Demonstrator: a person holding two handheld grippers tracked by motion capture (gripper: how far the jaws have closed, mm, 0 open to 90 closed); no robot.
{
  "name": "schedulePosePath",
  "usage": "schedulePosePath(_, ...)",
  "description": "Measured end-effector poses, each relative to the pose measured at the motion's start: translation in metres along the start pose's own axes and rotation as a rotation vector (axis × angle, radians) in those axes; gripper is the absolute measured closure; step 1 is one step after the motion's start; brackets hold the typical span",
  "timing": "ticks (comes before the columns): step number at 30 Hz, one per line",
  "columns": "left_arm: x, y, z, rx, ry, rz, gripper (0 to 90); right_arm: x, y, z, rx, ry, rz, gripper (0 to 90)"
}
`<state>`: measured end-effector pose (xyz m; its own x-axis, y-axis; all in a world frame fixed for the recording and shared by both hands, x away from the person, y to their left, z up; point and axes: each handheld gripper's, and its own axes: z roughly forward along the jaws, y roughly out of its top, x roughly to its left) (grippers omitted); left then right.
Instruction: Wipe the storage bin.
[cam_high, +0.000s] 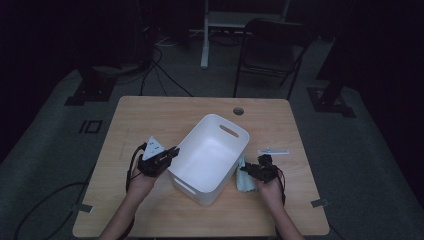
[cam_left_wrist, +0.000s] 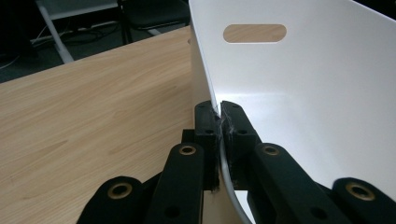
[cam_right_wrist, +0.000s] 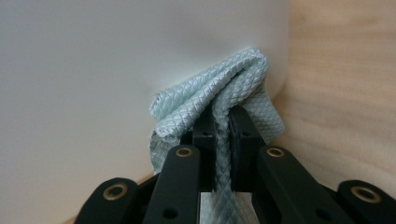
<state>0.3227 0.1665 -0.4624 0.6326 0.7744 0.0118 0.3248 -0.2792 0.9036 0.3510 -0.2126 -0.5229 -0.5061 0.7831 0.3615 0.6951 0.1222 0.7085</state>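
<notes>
A white plastic bin (cam_high: 210, 155) with slot handles stands at the middle of the wooden table (cam_high: 150, 112). My left gripper (cam_high: 172, 151) is shut on the bin's left rim; in the left gripper view the thin white wall (cam_left_wrist: 289, 93) runs between the pads of that gripper (cam_left_wrist: 219, 116). A pale blue quilted cloth (cam_high: 244, 181) lies bunched against the bin's right outer side. My right gripper (cam_high: 246, 169) is shut on a fold of it; the right gripper view has the cloth (cam_right_wrist: 219, 84) pinched between the pads of the gripper (cam_right_wrist: 222, 122), pressed close to the bin wall (cam_right_wrist: 93, 70).
A small light strip (cam_high: 273, 151) lies on the table right of the bin. A round cable hole (cam_high: 238, 111) sits near the far edge. Beyond the table stand a dark folding chair (cam_high: 272, 50) and a white frame (cam_high: 206, 35); cables trail on the floor.
</notes>
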Motion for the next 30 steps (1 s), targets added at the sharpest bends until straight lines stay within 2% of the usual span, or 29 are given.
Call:
schedulePosePath(4,-0.002,0.0,0.0,-0.003,0.023,-0.004,86.2,-0.004,-0.002,0.006,0.026,0.002,0.05,83.5)
schedulePosePath(10,-0.004,-0.001,0.001,-0.008,0.04,-0.014,86.3,0.004,0.001,-0.006,0.001,0.043,0.054,83.5)
schedulePosePath(13,-0.005,0.0,0.001,-0.005,0.045,-0.013,86.4,0.023,0.008,-0.029,-0.056,0.087,0.038,83.5)
schedulePosePath(17,-0.005,0.0,0.001,-0.006,0.045,-0.018,86.3,0.045,0.019,-0.054,-0.138,0.138,-0.01,83.4)
schedulePosePath(20,-0.005,0.0,0.001,-0.005,0.037,-0.014,86.4,0.054,0.021,-0.059,-0.157,0.112,-0.049,83.5)
schedulePosePath(23,-0.006,0.0,0.002,-0.002,0.028,0.006,86.4,0.051,0.018,-0.052,-0.146,0.107,-0.039,83.5)
schedulePosePath(30,-0.007,0.001,0.002,0.0,0.025,-0.002,85.8,0.044,0.013,-0.041,-0.119,0.081,-0.023,83.5)
